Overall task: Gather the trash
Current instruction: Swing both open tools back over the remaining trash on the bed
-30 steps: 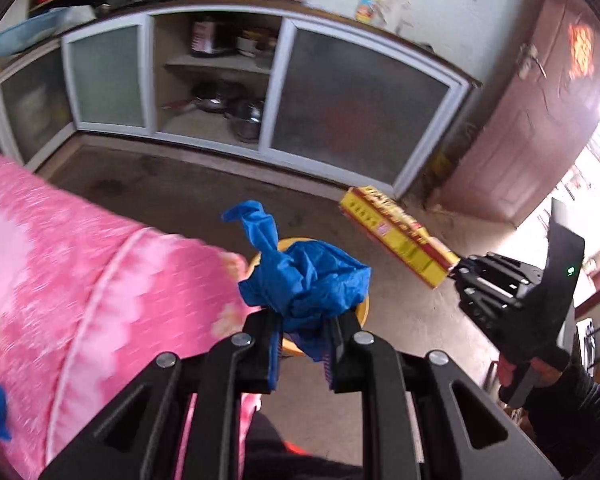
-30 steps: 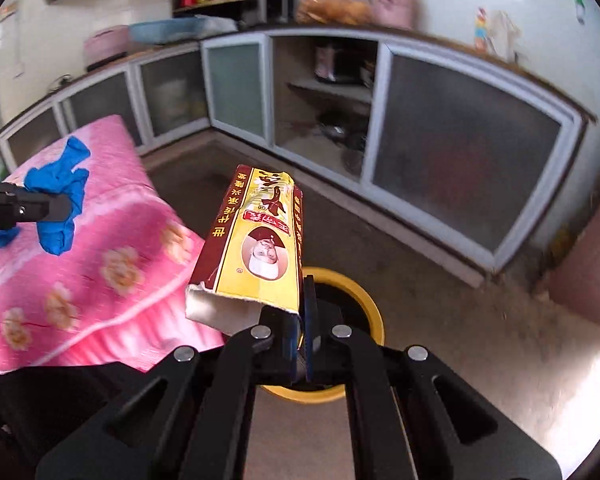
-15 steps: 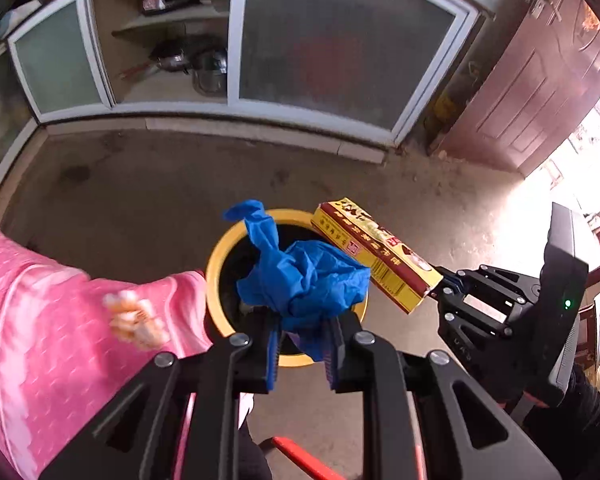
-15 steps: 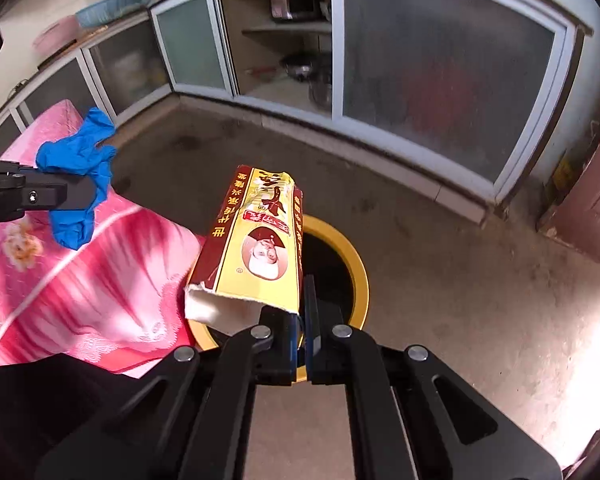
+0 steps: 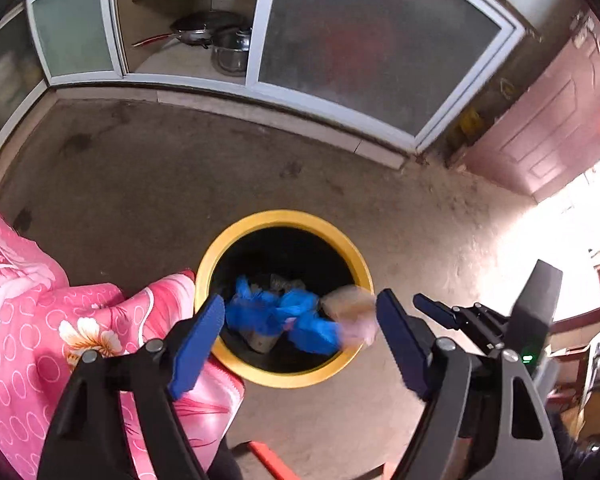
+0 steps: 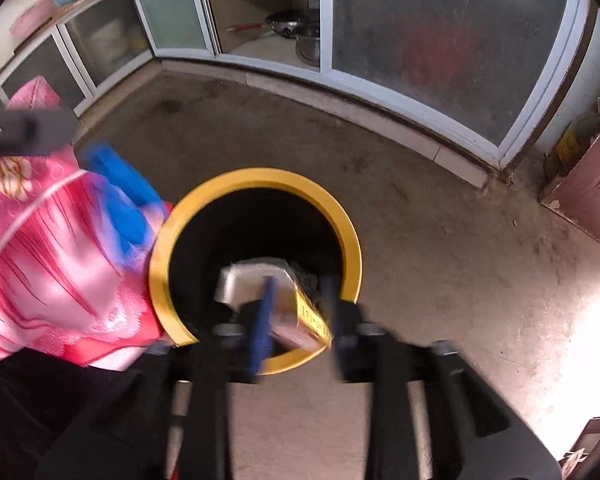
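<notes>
Release step over yellow bin [image 5: 284,220]. Left gripper [image 5: 300,340] jaws just sprung wide, blue glove [image 5: 276,316] dropping inside. Right gripper [image 6: 296,312] jaws just parted, box [image 6: 276,292] falling in. Next: lift clear, seek remaining trash.

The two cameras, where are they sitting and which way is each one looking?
Left wrist view: sits on the left tool, looking steeply down into the yellow bin at the falling blue glove; its jaws have just been opening, and the right tool shows too.
Right wrist view: sits on the right tool, looking down into the yellow bin; its jaws have just been opening, with the yellow box loose between them.
Shared: bin, glove, pink cloth, cabinets.
</notes>
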### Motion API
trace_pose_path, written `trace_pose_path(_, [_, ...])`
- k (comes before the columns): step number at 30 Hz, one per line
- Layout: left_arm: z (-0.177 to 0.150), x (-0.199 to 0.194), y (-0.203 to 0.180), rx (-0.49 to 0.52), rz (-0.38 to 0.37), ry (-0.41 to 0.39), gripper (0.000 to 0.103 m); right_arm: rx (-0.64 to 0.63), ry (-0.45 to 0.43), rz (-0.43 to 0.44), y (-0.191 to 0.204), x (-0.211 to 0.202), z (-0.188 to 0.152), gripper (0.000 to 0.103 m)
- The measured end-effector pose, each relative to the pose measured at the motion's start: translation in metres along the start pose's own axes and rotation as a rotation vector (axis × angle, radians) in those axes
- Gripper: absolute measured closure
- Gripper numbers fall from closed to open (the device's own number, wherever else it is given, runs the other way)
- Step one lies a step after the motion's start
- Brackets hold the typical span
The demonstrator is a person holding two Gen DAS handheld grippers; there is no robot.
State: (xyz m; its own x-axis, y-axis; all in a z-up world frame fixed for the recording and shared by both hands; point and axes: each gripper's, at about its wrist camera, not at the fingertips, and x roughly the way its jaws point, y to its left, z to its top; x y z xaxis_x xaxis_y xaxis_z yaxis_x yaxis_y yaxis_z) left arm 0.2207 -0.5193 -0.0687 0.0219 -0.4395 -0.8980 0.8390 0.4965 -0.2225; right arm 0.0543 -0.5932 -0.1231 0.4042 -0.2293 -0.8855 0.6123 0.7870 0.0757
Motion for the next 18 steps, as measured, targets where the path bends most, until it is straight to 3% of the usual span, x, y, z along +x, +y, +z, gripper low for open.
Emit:
trace_pose_path(6, [-0.003, -0.031, 0.000, -0.030, -0.056, -0.083, 0.019, 0.041, -0.079, -0.061, -0.019, -0.028, -0.010, 0.041])
trace_pose_path(13, [-0.031, -0.124, -0.012, -0.020, -0.103, -0.342, 0.014, 0.022, -0.324, -0.146, -0.021, -0.103, -0.021, 0.035])
trace_pose_path(18, [-0.080, -0.206, -0.004, 0.019, -0.020, -0.507, 0.008, -0.061, -0.524, -0.032, 0.005, -0.163, -0.015, 0.019])
